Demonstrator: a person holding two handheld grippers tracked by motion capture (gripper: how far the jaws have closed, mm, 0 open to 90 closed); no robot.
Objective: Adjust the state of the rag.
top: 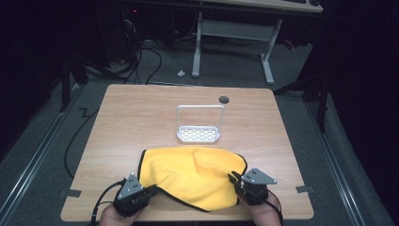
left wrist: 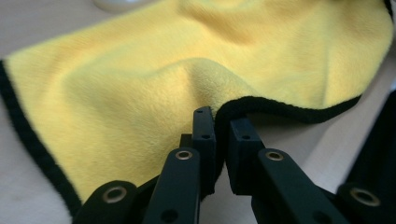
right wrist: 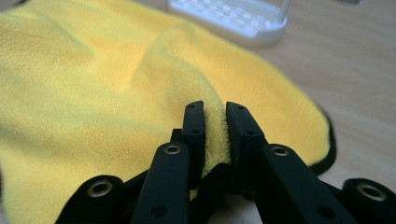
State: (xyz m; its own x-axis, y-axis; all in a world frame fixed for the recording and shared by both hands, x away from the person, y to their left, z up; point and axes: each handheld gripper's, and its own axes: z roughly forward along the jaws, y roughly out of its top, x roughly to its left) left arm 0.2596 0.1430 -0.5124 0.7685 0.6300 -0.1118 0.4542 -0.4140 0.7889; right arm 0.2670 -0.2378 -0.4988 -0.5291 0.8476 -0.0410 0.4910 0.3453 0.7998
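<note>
A yellow cloth (top: pixel 195 174) with a black sewn edge lies rumpled on the near half of the wooden worktop (top: pixel 141 117), toward 6 o'clock from the worktop's middle. Its far edge lies just beside a small white rack (top: pixel 199 124) with a perforated base and an upright wire hoop, which stands near the worktop's centre. A dark round hole (top: pixel 224 100) sits in the worktop toward 1 o'clock from the rack.

The left gripper (top: pixel 151 190) meets the cloth at its 8 o'clock side, held by a hand (top: pixel 120 217) coming in from the bottom edge. In the left gripper view the left gripper (left wrist: pixel 223 125) has its jaws drawn nearly together, with the black hem of the cloth (left wrist: pixel 140 84) pinched between them and a ridge of fabric rising just beyond the tips.

The right gripper (top: pixel 234 179) meets the cloth at its 4 o'clock side, with a grey three-cornered plate on top. In the right gripper view the right gripper (right wrist: pixel 215 112) is closed to a narrow gap on a raised fold of the cloth (right wrist: pixel 93 93), yellow pile squeezed between the two jaws. The rack (right wrist: pixel 233 18) shows beyond at 12 o'clock, blurred.

The floor behind the worktop carries cables and the white legs of another desk (top: pixel 235 37).
</note>
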